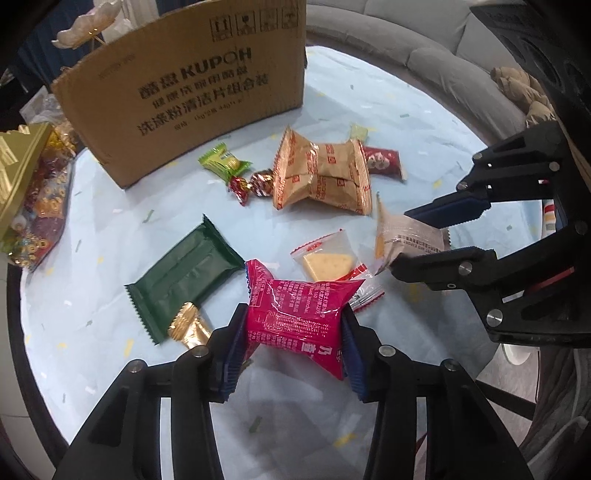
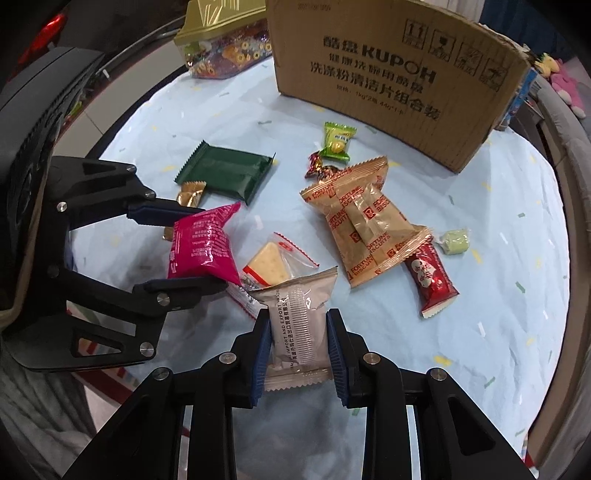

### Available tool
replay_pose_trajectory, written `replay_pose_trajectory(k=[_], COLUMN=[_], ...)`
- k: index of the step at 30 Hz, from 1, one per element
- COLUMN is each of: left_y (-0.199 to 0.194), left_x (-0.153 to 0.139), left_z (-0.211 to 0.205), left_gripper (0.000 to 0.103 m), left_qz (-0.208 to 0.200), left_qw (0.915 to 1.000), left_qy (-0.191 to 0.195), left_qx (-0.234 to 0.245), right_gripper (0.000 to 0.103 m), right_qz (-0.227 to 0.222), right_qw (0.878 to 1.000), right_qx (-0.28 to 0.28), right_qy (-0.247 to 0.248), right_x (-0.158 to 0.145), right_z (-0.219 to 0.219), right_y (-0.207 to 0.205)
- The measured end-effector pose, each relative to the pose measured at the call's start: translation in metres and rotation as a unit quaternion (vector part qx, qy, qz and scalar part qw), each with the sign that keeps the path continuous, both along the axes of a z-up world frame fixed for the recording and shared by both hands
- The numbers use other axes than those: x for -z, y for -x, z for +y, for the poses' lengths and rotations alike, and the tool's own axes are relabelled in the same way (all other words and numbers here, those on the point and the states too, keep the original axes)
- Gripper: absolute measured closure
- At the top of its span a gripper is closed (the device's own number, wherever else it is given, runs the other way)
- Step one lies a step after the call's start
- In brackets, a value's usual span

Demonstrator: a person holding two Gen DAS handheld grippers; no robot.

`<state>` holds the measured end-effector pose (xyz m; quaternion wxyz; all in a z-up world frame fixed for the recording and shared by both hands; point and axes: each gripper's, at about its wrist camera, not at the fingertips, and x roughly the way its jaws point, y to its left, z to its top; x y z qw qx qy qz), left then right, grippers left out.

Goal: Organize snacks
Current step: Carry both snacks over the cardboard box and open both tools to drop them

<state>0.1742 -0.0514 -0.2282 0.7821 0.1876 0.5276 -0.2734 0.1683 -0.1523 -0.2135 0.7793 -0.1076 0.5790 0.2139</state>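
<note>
While the left gripper pinches the magenta foil snack pouch and the right gripper clamps the pale grey plastic packet just above the light blue tablecloth, both should lift straight up, clear the loose sweets, then go to the brown cardboard box.

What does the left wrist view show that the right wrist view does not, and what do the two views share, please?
Only the left wrist view shows the grey sofa and a white flower ornament behind the box.

Only the right wrist view shows the pale green candy lying clear beside the red packet, and plush toys at far right.

Both show the cardboard box, the dark green packet, the fortune biscuit packs, the left gripper pinching the pink packet, and the right gripper pinching the beige packet.
</note>
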Motion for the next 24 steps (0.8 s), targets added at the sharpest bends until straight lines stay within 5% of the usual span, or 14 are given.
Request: replay_pose_trajectory(k=[24], left_y=[0.012], left_x=[-0.063], left_z=[0.012], left_gripper=[0.057], left_qz=[-0.037], left_qw=[0.9914], left_qy=[0.023], left_qx=[-0.123], right_gripper=[0.072], right_qz=[-0.051], right_qw=[0.996], right_qx=[0.072], right_qy=[-0.01], right_x=[-0.061], right_z=[-0.02], right_y=[0.004])
